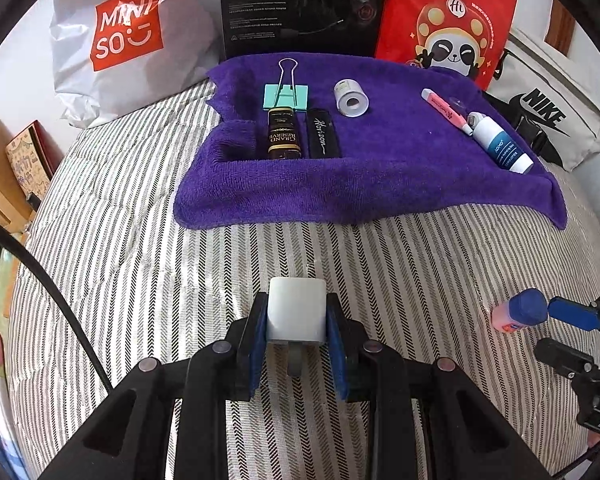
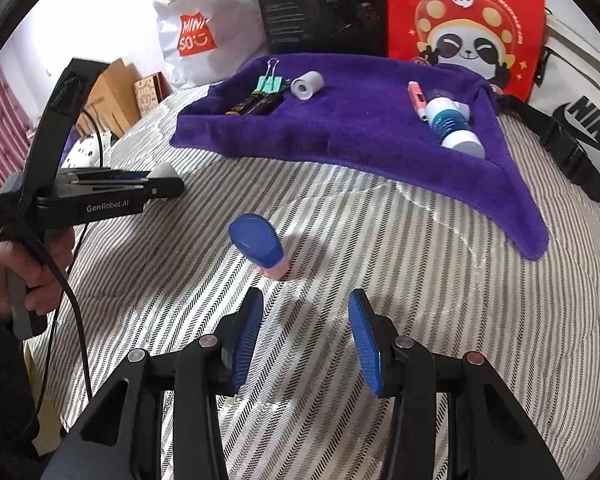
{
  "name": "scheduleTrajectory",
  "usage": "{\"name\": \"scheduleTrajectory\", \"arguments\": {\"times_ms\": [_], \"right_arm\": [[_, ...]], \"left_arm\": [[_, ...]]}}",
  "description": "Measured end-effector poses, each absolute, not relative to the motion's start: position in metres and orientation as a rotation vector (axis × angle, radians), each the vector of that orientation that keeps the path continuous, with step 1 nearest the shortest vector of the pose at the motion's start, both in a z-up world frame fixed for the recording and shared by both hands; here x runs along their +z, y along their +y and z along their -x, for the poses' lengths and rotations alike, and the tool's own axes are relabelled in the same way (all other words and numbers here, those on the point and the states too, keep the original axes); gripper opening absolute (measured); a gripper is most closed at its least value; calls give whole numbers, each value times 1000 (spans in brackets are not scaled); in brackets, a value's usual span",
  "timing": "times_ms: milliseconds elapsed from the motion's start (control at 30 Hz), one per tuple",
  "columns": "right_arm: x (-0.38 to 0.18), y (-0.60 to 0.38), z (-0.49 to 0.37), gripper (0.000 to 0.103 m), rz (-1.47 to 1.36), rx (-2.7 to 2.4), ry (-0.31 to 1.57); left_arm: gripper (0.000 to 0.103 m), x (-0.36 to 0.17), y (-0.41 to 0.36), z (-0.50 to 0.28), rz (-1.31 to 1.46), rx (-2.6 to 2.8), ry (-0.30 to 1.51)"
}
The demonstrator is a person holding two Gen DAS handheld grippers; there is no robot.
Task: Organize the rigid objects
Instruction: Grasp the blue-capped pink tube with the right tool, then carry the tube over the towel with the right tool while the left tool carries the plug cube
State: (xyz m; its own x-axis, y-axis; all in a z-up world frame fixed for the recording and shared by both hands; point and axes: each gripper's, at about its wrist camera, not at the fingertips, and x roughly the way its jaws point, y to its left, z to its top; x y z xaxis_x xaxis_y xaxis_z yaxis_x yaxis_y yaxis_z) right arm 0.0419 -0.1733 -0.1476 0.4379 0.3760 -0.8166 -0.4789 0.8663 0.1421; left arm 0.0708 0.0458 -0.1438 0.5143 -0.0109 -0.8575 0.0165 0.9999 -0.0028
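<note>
1. The right gripper is open and holds nothing. The small pink bottle with a blue cap stands on the striped bedcover just ahead of it and a little to the left of the gap between the blue pads.
2. The long axis of this bottle is close to upright, tilted slightly, with the cap on top. The right gripper is clearly the nearer one, so I judge it must shift a little left and forward before closing.
3. The left gripper is closed on a white charger plug, with one grey prong showing below. It hangs above the bedcover, well short of the purple towel.
4. On the towel I count six things: one teal binder clip, one dark Grand Reserve box, one black Horizon case, one white paper roll, one pink highlighter, one white and blue bottle.
5. The first four lie at the left and centre, the last two at the right edge, touching.
</note>
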Motion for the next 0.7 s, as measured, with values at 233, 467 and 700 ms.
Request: {"name": "scheduleTrajectory", "arguments": {"times_ms": [233,467,700], "right_arm": [[-149,-162,-49,45,131,551,958],[-153,-145,-61,45,153,591,944],[-154,-139,-68,22,139,629,924]], "left_arm": [[26,-144,48,-70,-4,-38,1031],[26,-143,49,-69,-9,-54,1032],[26,-143,49,-70,-10,-54,1034]]}}
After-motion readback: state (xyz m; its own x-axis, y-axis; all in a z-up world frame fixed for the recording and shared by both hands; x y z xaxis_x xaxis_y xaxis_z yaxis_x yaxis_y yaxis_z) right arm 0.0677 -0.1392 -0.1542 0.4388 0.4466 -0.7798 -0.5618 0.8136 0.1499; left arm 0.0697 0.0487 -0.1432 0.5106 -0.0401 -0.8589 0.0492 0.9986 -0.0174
